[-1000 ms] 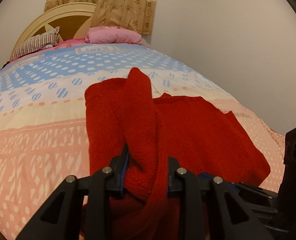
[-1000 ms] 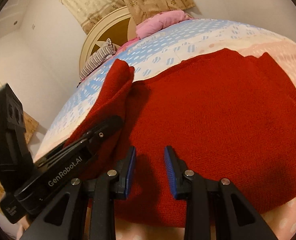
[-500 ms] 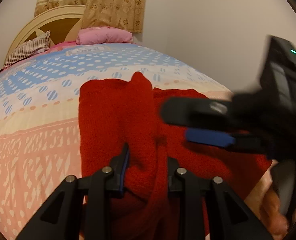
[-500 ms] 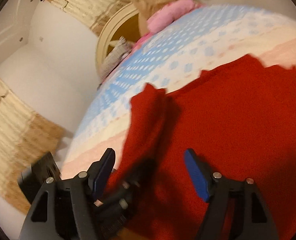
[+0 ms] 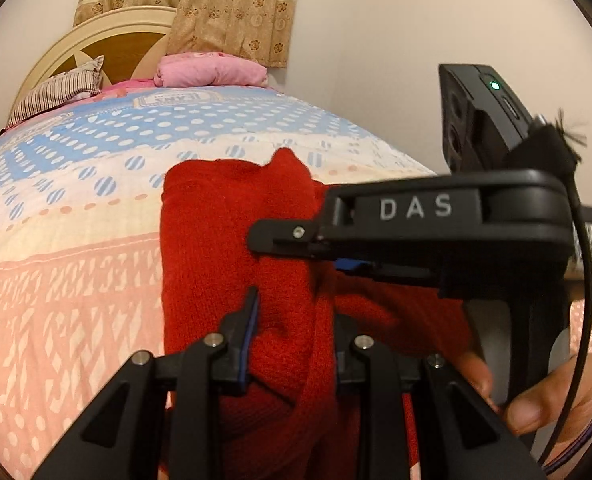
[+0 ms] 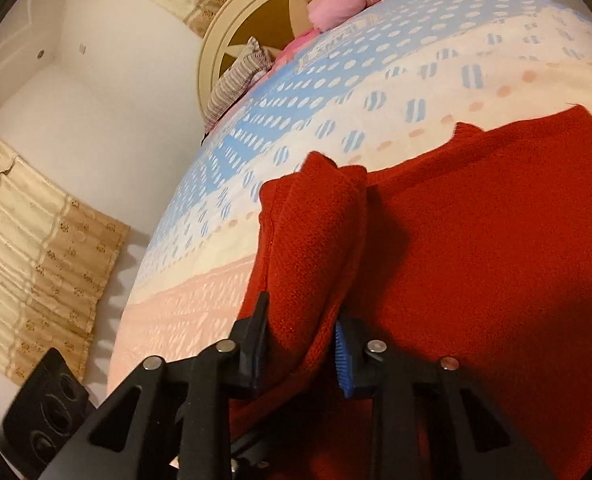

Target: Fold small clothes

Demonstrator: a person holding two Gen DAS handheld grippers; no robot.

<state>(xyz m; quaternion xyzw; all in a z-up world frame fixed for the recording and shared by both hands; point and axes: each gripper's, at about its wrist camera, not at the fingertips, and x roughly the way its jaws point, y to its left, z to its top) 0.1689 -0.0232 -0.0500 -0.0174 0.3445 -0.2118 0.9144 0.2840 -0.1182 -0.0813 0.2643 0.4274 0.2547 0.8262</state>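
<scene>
- Your left gripper (image 5: 294,338) stays clamped on a raised fold of the red knitted sweater (image 5: 224,248), the fabric bunched thick between its blue-lined fingers (image 5: 252,336) and spilling down toward the camera
- Your right gripper (image 6: 301,344) has just been closing, after opening wide a moment ago, and now pinches the same upright ridge of red knit between its pads, a little farther along the fold
- Seen from the left wrist, your right gripper (image 5: 292,240) reaches in from the right, its black body lettered "DAS" crossing over the sweater, with your right hand (image 5: 551,396) wrapped round the handle at the lower right edge
- Seen from the right wrist, only the left tool's black housing (image 6: 52,404) shows, low at the left edge; its fingers are out of frame there
- Most of the sweater lies flat on the bedspread (image 5: 68,264), which is banded in blue dots, cream and pink; the pinched fold stands up along the garment's left side
- At the far end of the bed sit a pink pillow (image 5: 212,70) and a striped cushion (image 5: 60,90) against a rounded cream headboard (image 5: 108,40), with a patterned curtain (image 5: 232,4) hanging behind
</scene>
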